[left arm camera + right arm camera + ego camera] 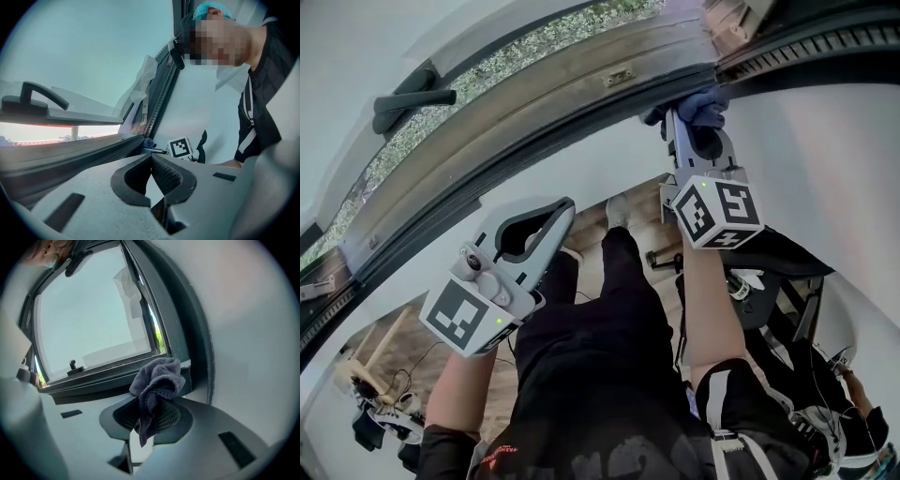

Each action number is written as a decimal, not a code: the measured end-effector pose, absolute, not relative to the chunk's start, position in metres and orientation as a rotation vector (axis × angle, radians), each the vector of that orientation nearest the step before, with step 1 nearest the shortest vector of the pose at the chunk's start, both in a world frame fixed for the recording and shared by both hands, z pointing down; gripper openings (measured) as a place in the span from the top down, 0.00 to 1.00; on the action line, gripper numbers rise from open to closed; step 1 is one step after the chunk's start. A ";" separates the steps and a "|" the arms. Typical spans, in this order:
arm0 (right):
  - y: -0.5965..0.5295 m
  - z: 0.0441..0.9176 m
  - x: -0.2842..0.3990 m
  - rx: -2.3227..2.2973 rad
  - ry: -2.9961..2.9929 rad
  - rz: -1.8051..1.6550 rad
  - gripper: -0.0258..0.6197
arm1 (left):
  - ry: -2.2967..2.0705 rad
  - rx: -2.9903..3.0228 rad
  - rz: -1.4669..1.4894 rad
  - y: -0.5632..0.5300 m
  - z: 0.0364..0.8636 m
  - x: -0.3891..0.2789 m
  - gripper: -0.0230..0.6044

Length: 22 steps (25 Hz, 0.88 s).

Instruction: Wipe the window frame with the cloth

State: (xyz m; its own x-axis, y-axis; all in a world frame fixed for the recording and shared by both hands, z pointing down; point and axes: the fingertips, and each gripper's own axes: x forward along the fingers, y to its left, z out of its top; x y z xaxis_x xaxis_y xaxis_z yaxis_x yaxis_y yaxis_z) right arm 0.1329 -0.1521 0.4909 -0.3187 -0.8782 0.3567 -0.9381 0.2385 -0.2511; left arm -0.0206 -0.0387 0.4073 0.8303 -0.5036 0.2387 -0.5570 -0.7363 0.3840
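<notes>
The cloth [701,103] [157,379], a dark blue-grey rag, is bunched up against the window frame [534,127] [107,370], pressed on the frame's lower dark rail close to its right-hand corner. The right gripper [695,124] [148,414] has its jaws clamped on the cloth: in the right gripper view one fold hangs down between the ribbed pads while the rest bulges above the tips and touches the frame. In the left gripper view the cloth [149,142] is a small dark lump low on the frame [70,159], with the right gripper's marker cube [180,147] just beside it.

The left gripper [563,210] [151,158] sits below the frame and left of the cloth, apart from the rail, its jaws brought together tip to tip with nothing between them.

Along the frame to the left of the cloth, a dark window handle [409,100] [35,96] [75,365] is mounted on the sash. Beyond the frame, through the glass, green foliage [539,45] shows in the head view. Under the frame runs a plain white wall [581,164].

Farther below the frame the person's legs in black trousers [614,347] stand on a wooden floor [649,211], and a bare forearm [712,309] leads up to the right gripper
</notes>
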 end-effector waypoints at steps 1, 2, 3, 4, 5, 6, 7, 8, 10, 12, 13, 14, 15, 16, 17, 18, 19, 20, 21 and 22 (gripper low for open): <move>-0.151 0.491 0.130 1.738 -2.359 0.638 0.87 | -0.791 2.569 0.154 -0.039 0.407 -0.022 0.93; -0.150 0.491 0.128 1.732 -2.360 0.638 0.87 | -0.797 2.572 0.144 -0.038 0.407 -0.024 0.93; -0.149 0.491 0.125 1.726 -2.362 0.638 0.87 | -0.798 2.568 0.143 -0.037 0.407 -0.026 0.93; -0.148 0.491 0.122 1.720 -2.363 0.639 0.87 | -0.795 2.556 0.152 -0.035 0.408 -0.028 0.93; -0.146 0.491 0.118 1.715 -2.364 0.639 0.87 | -0.790 2.543 0.163 -0.033 0.409 -0.030 0.93; -0.145 0.491 0.115 1.710 -2.365 0.640 0.87 | -0.789 2.543 0.162 -0.032 0.409 -0.032 0.93; -0.143 0.491 0.111 1.705 -2.366 0.640 0.87 | -0.793 2.553 0.146 -0.032 0.407 -0.035 0.93; -0.142 0.492 0.108 1.701 -2.367 0.641 0.87 | -0.796 2.563 0.124 -0.033 0.405 -0.037 0.93; -0.140 0.492 0.102 1.692 -2.369 0.643 0.87 | -0.801 2.560 0.123 -0.031 0.406 -0.042 0.93; -0.138 0.493 0.095 1.683 -2.372 0.645 0.87 | -0.802 2.536 0.156 -0.026 0.411 -0.048 0.93; -0.137 0.493 0.092 1.679 -2.374 0.645 0.87 | -0.804 2.535 0.155 -0.024 0.411 -0.050 0.93; -0.136 0.494 0.090 1.675 -2.375 0.646 0.87 | -0.809 2.544 0.138 -0.025 0.409 -0.052 0.93; -0.135 0.494 0.087 1.672 -2.375 0.646 0.87 | -0.813 2.554 0.118 -0.025 0.407 -0.054 0.93; -0.134 0.495 0.084 1.668 -2.375 0.646 0.87 | -0.816 2.558 0.106 -0.025 0.406 -0.056 0.93; -0.133 0.495 0.082 1.665 -2.375 0.646 0.87 | -0.819 2.559 0.110 -0.024 0.407 -0.059 0.93; -0.132 0.495 0.079 1.661 -2.376 0.645 0.87 | -0.822 2.559 0.121 -0.023 0.408 -0.062 0.93; -0.131 0.495 0.076 1.657 -2.377 0.645 0.87 | -0.824 2.558 0.127 -0.022 0.410 -0.065 0.93; -0.130 0.495 0.073 1.654 -2.379 0.645 0.87 | -0.825 2.557 0.129 -0.021 0.410 -0.067 0.93; -0.129 0.495 0.070 1.650 -2.381 0.645 0.87 | -0.826 2.556 0.127 -0.020 0.411 -0.069 0.93; -0.128 0.496 0.067 1.646 -2.382 0.646 0.87 | -0.827 2.555 0.125 -0.019 0.411 -0.071 0.93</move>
